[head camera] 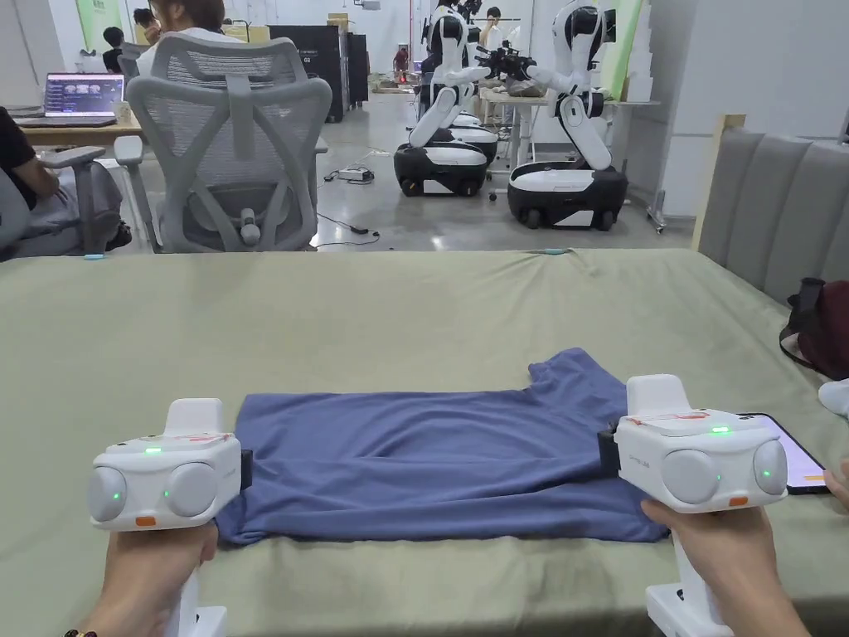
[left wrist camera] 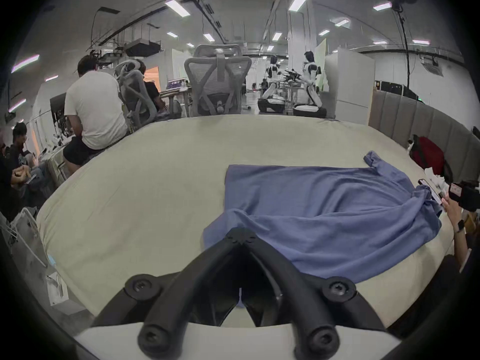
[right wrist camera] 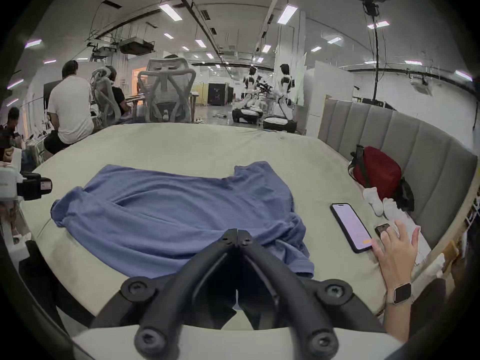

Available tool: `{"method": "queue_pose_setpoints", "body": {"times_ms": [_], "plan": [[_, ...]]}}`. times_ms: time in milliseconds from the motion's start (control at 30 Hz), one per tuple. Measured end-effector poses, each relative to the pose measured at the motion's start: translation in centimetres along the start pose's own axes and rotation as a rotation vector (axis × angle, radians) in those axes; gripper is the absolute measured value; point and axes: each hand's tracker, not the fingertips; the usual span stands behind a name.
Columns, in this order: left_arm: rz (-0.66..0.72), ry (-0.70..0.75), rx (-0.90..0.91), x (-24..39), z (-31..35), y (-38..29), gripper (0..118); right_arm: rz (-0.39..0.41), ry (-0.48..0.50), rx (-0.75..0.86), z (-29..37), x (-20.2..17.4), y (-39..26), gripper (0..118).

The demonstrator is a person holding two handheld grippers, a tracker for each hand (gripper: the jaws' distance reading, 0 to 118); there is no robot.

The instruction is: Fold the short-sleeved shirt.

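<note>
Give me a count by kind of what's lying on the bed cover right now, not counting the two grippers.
Blue shirt: 1
Phone with lit screen: 1
Small dark device under another person's hand: 1
Red bag: 1
White socks: 2
Total: 6

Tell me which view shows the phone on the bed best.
The right gripper view: the whole phone lies in the open beside the blue shirt. In the head view the right gripper hides most of it; the left gripper view catches just a sliver.
</note>
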Motion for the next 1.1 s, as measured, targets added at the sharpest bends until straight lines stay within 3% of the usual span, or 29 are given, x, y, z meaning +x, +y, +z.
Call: {"method": "queue_pose_setpoints", "body": {"times_ms": [300,333,433,567,700,733,800,933,967,1033,1100], "plan": [[0.051,-0.036,-0.059,0.1,-8.9,7.0,0,-0.018,0.022,0.012,-1.8,0.6,1.7,0],[0.054,-0.032,-0.066,0.3,-10.4,7.8,5,-0.018,0.027,0.011,-2.1,0.6,1.9,0],[0.047,0.013,-0.124,0.9,-15.7,9.7,114,-0.008,0.033,-0.001,-3.7,0.7,2.3,0],[0.016,0.067,-0.145,2.2,-20.4,10.9,104,-0.009,0.016,-0.006,-4.7,0.9,2.3,0],[0.040,0.062,-0.296,2.5,-24.7,11.1,98,-0.007,0.030,-0.034,-6.2,1.4,2.3,0],[0.044,0.067,-0.279,2.4,-25.2,10.9,94,-0.001,0.021,-0.037,-6.5,1.4,2.4,0],[0.040,0.059,-0.305,2.4,-26.1,10.7,75,-0.004,0.006,-0.037,-7.0,1.5,2.5,0],[0.022,0.033,-0.303,2.9,-25.4,10.2,67,-0.005,0.002,-0.053,-6.9,1.4,2.6,0],[0.018,0.018,-0.290,3.1,-25.0,10.3,50,-0.004,0.002,-0.060,-7.3,1.6,2.5,0],[0.015,-0.032,-0.264,2.9,-24.3,10.3,4,-0.007,0.001,-0.072,-7.9,1.8,2.7,0],[-0.032,0.005,-0.235,4.0,-23.2,10.4,2,-0.010,0.005,-0.076,-8.2,2.0,3.1,0]]}}
